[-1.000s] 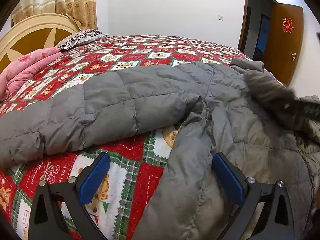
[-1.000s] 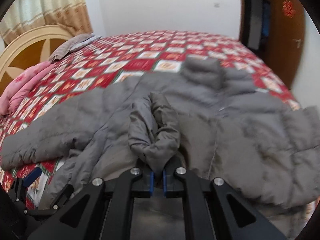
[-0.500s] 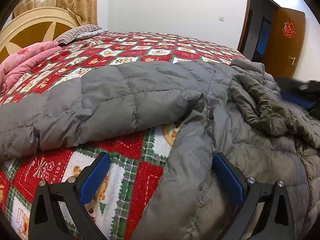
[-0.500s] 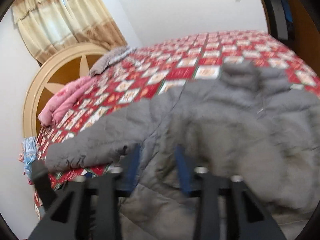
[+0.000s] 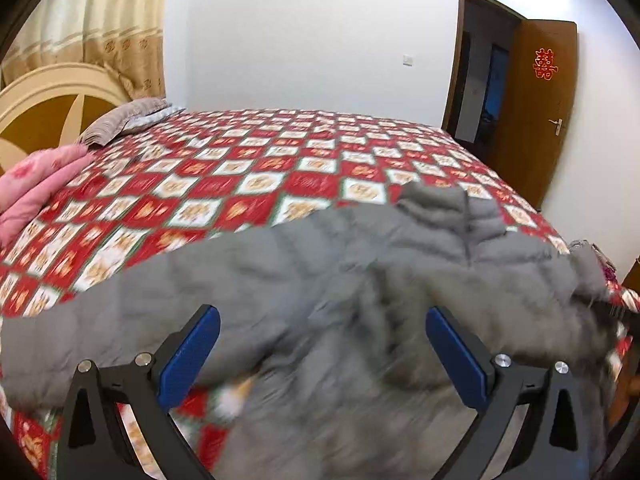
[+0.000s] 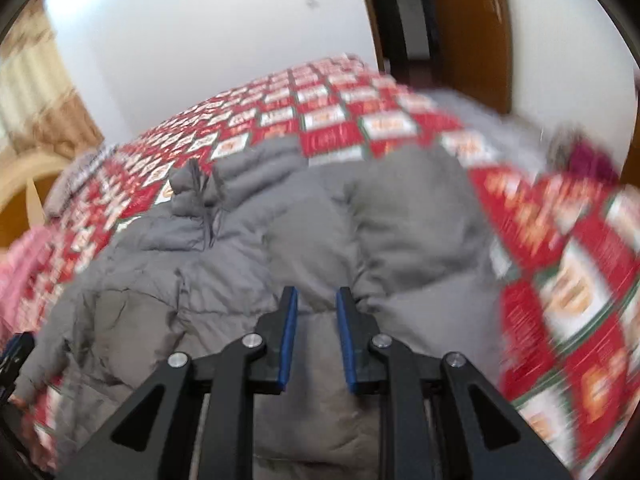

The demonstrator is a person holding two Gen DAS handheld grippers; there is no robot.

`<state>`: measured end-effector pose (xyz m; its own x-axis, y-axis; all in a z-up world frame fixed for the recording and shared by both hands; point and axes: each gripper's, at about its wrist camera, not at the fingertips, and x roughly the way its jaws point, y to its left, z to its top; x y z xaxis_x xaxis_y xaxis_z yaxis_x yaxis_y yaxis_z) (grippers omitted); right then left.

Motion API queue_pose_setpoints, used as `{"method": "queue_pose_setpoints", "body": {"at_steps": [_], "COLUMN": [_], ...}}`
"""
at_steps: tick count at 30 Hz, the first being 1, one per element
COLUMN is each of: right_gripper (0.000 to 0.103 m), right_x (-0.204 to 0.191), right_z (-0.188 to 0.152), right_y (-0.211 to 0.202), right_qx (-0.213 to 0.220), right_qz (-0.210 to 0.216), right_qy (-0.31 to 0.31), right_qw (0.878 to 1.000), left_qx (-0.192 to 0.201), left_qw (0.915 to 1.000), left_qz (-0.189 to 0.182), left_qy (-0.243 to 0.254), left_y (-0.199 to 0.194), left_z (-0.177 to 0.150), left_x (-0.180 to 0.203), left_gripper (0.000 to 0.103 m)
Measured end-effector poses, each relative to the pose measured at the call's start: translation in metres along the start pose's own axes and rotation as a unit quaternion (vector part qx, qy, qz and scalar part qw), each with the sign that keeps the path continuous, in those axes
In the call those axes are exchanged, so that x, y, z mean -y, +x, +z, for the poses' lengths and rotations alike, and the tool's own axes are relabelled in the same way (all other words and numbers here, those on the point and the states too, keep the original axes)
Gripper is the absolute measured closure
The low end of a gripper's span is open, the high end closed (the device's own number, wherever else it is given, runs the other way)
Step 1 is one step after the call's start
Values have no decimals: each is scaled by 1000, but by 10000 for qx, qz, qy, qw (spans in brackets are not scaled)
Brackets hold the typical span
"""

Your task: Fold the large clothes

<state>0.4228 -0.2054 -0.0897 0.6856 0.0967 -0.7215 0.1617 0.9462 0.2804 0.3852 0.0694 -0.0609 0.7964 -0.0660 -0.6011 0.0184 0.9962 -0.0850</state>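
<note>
Grey quilted puffer jacket lies spread across the near part of the bed, on the red, white and green patchwork bedspread; collar points toward the far wall, one sleeve runs out toward the left edge. Left gripper: blue-padded jaws wide apart above the jacket, nothing between them. Right gripper: jaws narrowly apart, no fabric pinched, hanging over the jacket's body. Pink folded blanket and striped pillow sit by the round wooden headboard. Brown door stands open at right. Both views motion-blurred.
</note>
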Motion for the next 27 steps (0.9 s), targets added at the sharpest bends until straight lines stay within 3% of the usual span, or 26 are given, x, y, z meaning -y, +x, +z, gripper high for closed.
{"method": "queue_pose_setpoints", "body": {"at_steps": [2, 5, 9, 11, 15, 18, 20, 23, 25, 27], "right_gripper": [80, 80, 80, 83, 80, 79, 81, 85, 90, 93], "right_x": [-2, -15, -21, -16, 1, -1, 0, 24, 42, 51], "right_z": [-8, -20, -25, -20, -2, 15, 27, 26, 19, 15], "right_y": [15, 30, 36, 33, 1, -1, 13, 43, 55, 57], "right_qx": [-198, -304, -221, -256, 373, 493, 399, -30, -147, 24], "right_qz": [337, 405, 313, 357, 178, -54, -609, -1126, -1011, -849], "right_qy": [340, 357, 168, 134, 184, -47, -246, -48, 115, 190], "right_qw": [9987, 9981, 9991, 9989, 9990, 9988, 9970, 9936, 9947, 9962], "left_qx": [-72, -299, -513, -694, -925, -948, -962, -1033, -1099, -1123], "left_qw": [9999, 9986, 9922, 9899, 9926, 9925, 9921, 9914, 9907, 9901], "left_qz": [75, 321, 1024, 1171, 782, 774, 798, 797, 793, 828], "left_qy": [116, 302, 482, 397, -87, 8, 54, 69, 125, 165], "left_y": [17, 45, 86, 104, 114, 117, 119, 123, 126, 129], "left_z": [7, 8, -4, -12, -14, -15, -15, -17, -19, -20], "left_x": [22, 42, 34, 21, 5, 9, 13, 13, 16, 18], "left_gripper": [1, 1, 1, 1, 1, 1, 1, 1, 1, 1]}}
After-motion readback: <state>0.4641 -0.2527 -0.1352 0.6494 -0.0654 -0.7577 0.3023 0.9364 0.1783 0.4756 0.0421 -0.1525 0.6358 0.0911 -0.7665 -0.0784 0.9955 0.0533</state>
